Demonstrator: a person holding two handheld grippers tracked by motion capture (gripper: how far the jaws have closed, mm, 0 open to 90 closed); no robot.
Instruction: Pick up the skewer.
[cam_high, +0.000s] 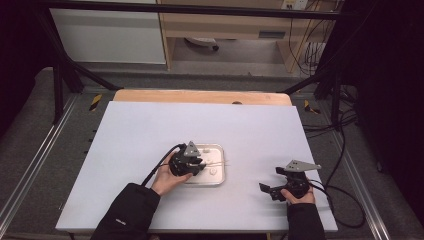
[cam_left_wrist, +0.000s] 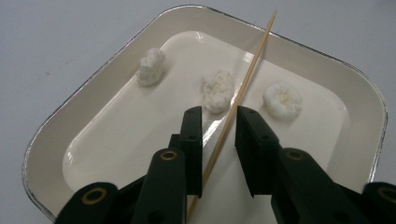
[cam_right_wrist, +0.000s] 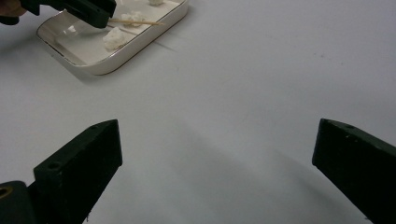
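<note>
Skewer (cam_left_wrist: 243, 84) lies slanted across the tray (cam_left_wrist: 93, 100) near the table's front edge, between the left gripper's (cam_left_wrist: 218, 122) narrowed jaws, not yet clamped. Grasping seems underway; next, pinch and lift. Right gripper (cam_right_wrist: 215, 154) waits, jaws wide apart, empty.

Tray (cam_high: 218, 181) near table's (cam_high: 150, 130) middle, toward the person's edge. In tray: three puffs in a row, left puff (cam_left_wrist: 151, 66), middle puff (cam_left_wrist: 217, 89), right puff (cam_left_wrist: 282, 100). Skewer (cam_left_wrist: 243, 86) slanting between middle and right puffs. Left gripper (cam_left_wrist: 219, 122) over tray, astride skewer. Right gripper (cam_high: 280, 186) well right of tray.
</note>
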